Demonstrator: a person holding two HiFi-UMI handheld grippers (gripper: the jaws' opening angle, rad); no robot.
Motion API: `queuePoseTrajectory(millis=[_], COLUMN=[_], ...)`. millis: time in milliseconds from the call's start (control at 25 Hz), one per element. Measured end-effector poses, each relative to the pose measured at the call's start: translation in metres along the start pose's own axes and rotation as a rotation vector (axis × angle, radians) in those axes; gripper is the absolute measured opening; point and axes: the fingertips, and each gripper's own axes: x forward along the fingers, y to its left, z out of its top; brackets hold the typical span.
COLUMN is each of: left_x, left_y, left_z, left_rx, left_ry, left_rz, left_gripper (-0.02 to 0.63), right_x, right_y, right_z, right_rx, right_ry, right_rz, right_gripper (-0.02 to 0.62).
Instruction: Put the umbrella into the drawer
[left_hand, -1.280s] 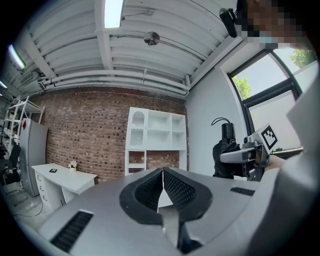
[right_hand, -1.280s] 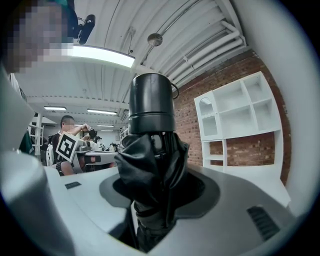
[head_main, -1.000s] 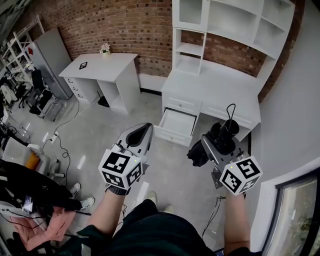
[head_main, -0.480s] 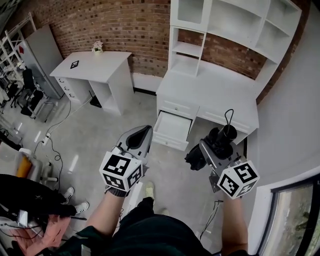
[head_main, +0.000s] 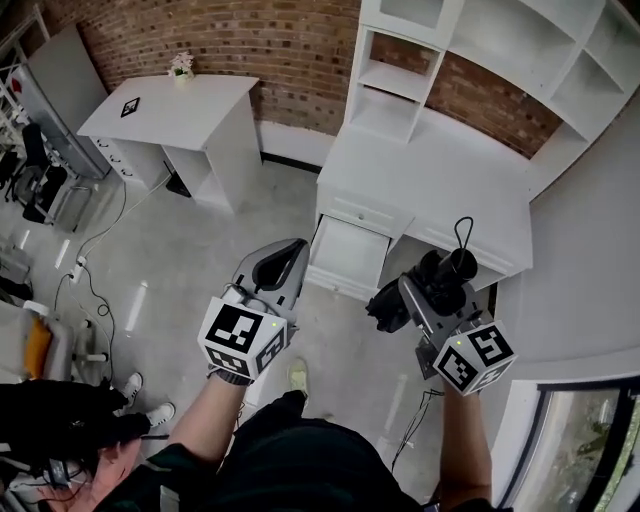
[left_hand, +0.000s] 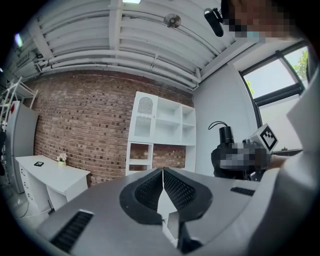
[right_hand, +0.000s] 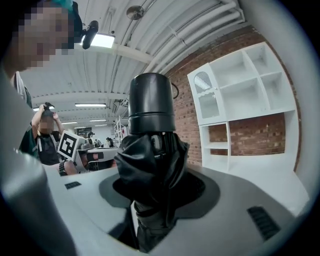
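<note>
The right gripper (head_main: 418, 300) grips the folded black umbrella (head_main: 446, 272), jaws wide around it. The left gripper (head_main: 288, 256) is closed and empty. The drawer (head_main: 345, 250) stands open.

R gripper (right_hand: 150, 200) jaws clamped on folded black umbrella (right_hand: 150, 165), handle end up, white shelf unit (right_hand: 240, 95) w/ brick wall (right_hand: 187, 105) behind.

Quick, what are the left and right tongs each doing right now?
Left tongs: closed, nothing between them.
Right tongs: closed on the folded black umbrella.
</note>
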Motion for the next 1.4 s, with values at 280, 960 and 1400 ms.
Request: queuePoseTrajectory(millis=[280, 960, 1400], left_x=[0.051, 0.19, 0.266], left_y=[0.044, 0.1, 0.133], left_z=[-0.024, -0.093, -0.19], left_rx=[-0.016, -0.063, -0.141], left_ry=[0.009, 0.062, 0.181], left_rz=[-0.065, -0.024, 0.029], left_gripper=[0.011, 0.011, 0.01], right_x=[0.064, 0.207, 0.293], right_y=[-0.027, -0.122, -0.18], right_z=[-0.02, -0.117, -0.253], right_rx=[-0.025, -0.131, -0.203], right_ry=[0.04, 0.249, 0.445], right_rz=[-0.001, 0.188, 0.368], right_gripper=[0.189, 0.189, 0.189])
